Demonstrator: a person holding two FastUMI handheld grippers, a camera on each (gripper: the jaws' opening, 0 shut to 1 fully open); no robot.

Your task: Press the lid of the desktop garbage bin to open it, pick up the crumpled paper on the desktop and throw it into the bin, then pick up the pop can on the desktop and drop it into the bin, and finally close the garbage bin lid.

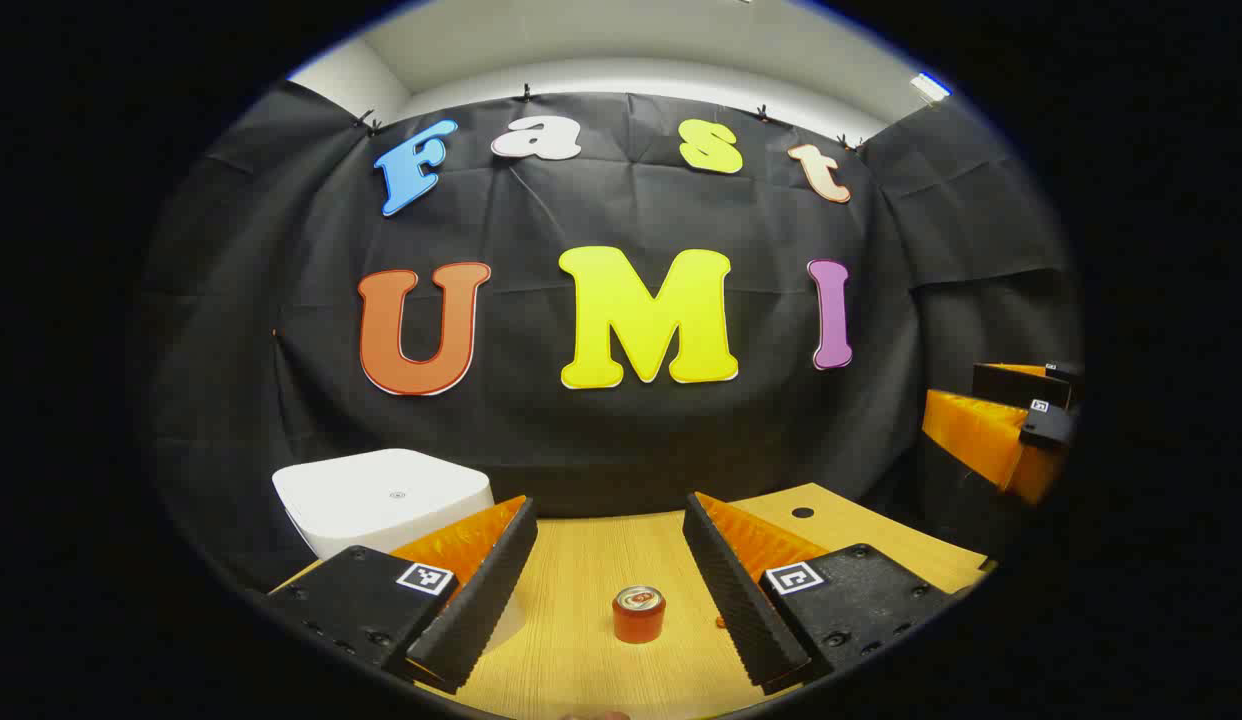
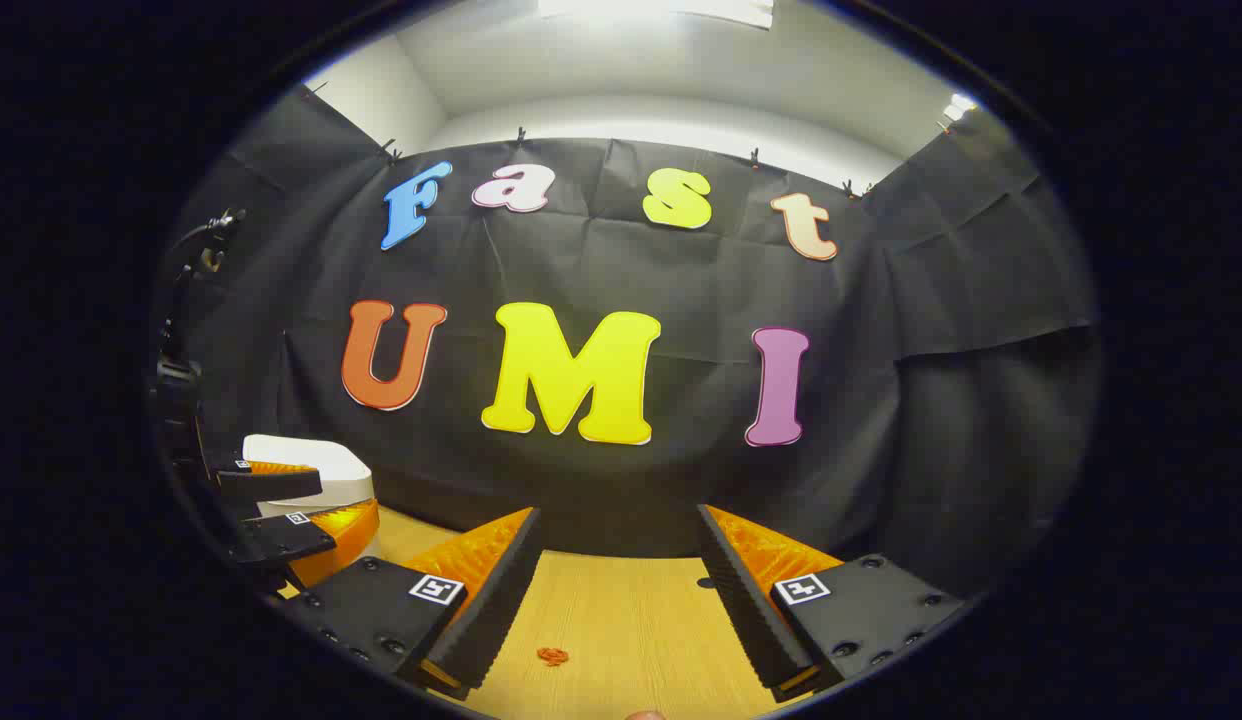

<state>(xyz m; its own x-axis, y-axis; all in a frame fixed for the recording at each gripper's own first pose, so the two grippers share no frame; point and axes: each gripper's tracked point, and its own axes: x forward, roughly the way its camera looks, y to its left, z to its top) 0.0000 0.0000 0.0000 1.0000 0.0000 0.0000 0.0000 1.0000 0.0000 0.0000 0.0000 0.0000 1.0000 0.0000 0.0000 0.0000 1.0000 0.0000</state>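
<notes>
Standing upright on the wooden worktop (image 1: 581, 560), the pop can (image 1: 638, 613) sits in the left gripper view between the two spread fingers of the left gripper (image 1: 611, 590), touching neither of them; its silver top faces up and its orange body is in plain sight. The left gripper is wide apart and holds nothing.

To the can's left in that view, the white garbage bin (image 1: 381, 500) rests near the back of the worktop with its lid down and flat; the gripper's left finger covers the bin's lower front corner. Whether the finger touches the bin cannot be told. A small dark round hole (image 1: 802, 512) shows in the worktop toward the back right. At the right edge of the left gripper view, the right gripper (image 1: 1021, 420) is seen from the side, raised above the worktop's far corner.

In the right gripper view, the right gripper (image 2: 616, 590) is likewise spread wide and empty, its fingers hanging over bare wood. A small reddish scrap (image 2: 552, 656) lies on the worktop between them, nearer the left finger; what it is cannot be made out. At the left edge of this view the left gripper (image 2: 281, 515) appears in front of the white bin (image 2: 311, 460), its fingers parted.
</notes>
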